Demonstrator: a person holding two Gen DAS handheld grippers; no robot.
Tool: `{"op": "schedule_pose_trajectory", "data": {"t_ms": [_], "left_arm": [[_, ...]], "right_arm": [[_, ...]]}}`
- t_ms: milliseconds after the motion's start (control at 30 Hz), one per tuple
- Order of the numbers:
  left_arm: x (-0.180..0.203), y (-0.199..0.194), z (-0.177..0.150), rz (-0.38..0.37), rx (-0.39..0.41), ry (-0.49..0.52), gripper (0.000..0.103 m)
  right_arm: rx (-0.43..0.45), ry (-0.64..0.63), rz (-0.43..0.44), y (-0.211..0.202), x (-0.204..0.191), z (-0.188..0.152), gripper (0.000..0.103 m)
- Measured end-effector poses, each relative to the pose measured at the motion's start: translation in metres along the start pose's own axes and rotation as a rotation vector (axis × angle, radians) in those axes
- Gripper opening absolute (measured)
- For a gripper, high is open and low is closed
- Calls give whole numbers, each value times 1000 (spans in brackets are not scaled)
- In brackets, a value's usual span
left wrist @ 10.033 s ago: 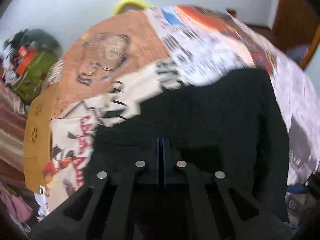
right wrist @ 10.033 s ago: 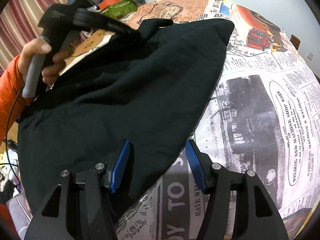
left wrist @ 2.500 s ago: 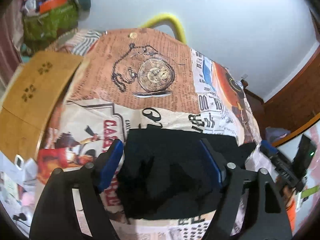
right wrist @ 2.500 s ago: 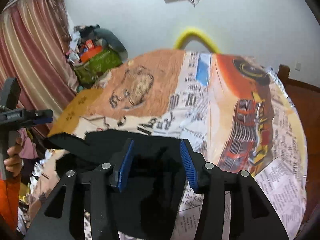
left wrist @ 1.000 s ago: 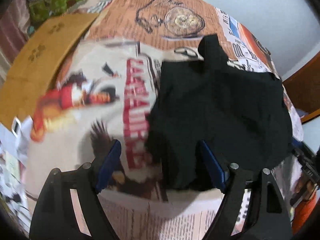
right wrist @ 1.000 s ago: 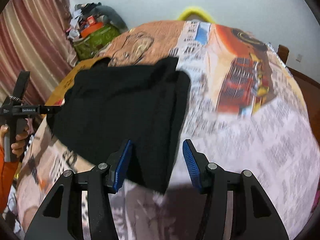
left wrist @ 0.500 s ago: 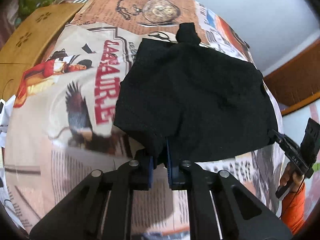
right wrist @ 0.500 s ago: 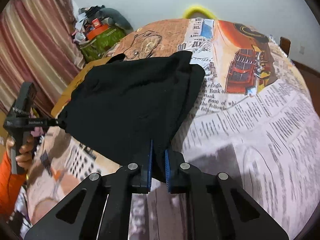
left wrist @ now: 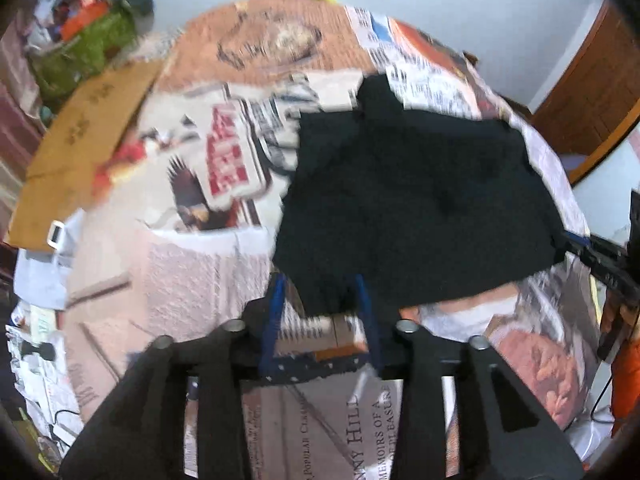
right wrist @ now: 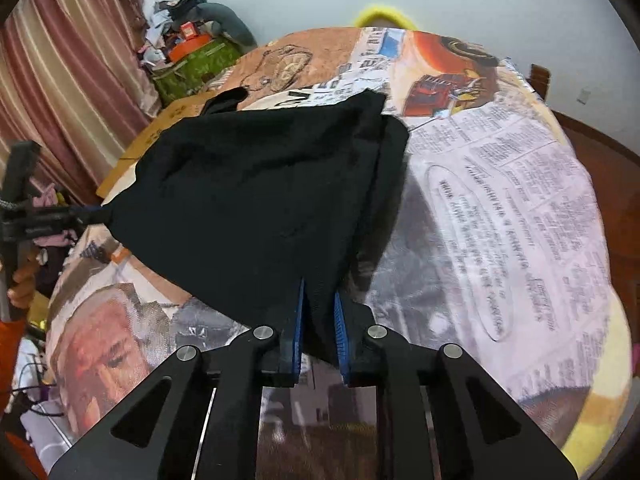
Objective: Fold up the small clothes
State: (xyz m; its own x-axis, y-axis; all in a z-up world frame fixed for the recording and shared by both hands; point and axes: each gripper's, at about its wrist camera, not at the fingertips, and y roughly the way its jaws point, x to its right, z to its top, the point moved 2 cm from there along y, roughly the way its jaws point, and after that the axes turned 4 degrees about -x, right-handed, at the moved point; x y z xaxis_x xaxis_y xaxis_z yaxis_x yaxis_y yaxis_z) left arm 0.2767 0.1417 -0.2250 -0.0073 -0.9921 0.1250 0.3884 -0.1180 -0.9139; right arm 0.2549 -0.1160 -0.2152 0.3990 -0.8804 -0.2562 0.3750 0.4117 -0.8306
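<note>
A small black garment (left wrist: 408, 200) lies folded on a table covered with a newspaper-print cloth (left wrist: 192, 280). In the left wrist view my left gripper (left wrist: 320, 300) is open, its blue pads either side of the garment's near corner, which lies loose between them. In the right wrist view the garment (right wrist: 256, 200) spreads ahead and my right gripper (right wrist: 318, 312) is partly open, pads close around the near corner without pressing it. The other gripper shows at the garment's far corner in each view (left wrist: 600, 256) (right wrist: 44, 216).
A cardboard sheet (left wrist: 80, 152) lies at the table's left edge. A green bag with clutter (right wrist: 192, 64) and striped curtains (right wrist: 60, 92) stand behind. A yellow chair back (right wrist: 380, 14) is at the far edge. A wooden door (left wrist: 592, 92) is at right.
Half a second ago both grippers were shut on the garment's near corners. Both have opened, the left wide and the right slightly, and the garment has been drawn nearer on the table.
</note>
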Motion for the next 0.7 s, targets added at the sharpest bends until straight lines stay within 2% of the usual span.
{"op": "schedule_pose_trajectory", "data": {"t_ms": [33,167,333,500,633,700], "left_arm": [[0,-6,8,10,21,-4,47],[3,-11,45,-11,52,-26,51],[15,12,99,-53,49,-37,52],[30,66,146,-132,-36,-54,53],[41,103,152,-197,-120,-46,53],[45,112,149,-219,-135,-32,51]], "right_arm": [[10,1,-7,-3,1,2,14],[93,2,-7,-21,2,15,31],[128,-52,18,-16,-10,29,32],[89,-86,30,14,-20,30,32],[42,-88,48,34,-19,26,32],[22,-84,59,39,-17,24,32]]}}
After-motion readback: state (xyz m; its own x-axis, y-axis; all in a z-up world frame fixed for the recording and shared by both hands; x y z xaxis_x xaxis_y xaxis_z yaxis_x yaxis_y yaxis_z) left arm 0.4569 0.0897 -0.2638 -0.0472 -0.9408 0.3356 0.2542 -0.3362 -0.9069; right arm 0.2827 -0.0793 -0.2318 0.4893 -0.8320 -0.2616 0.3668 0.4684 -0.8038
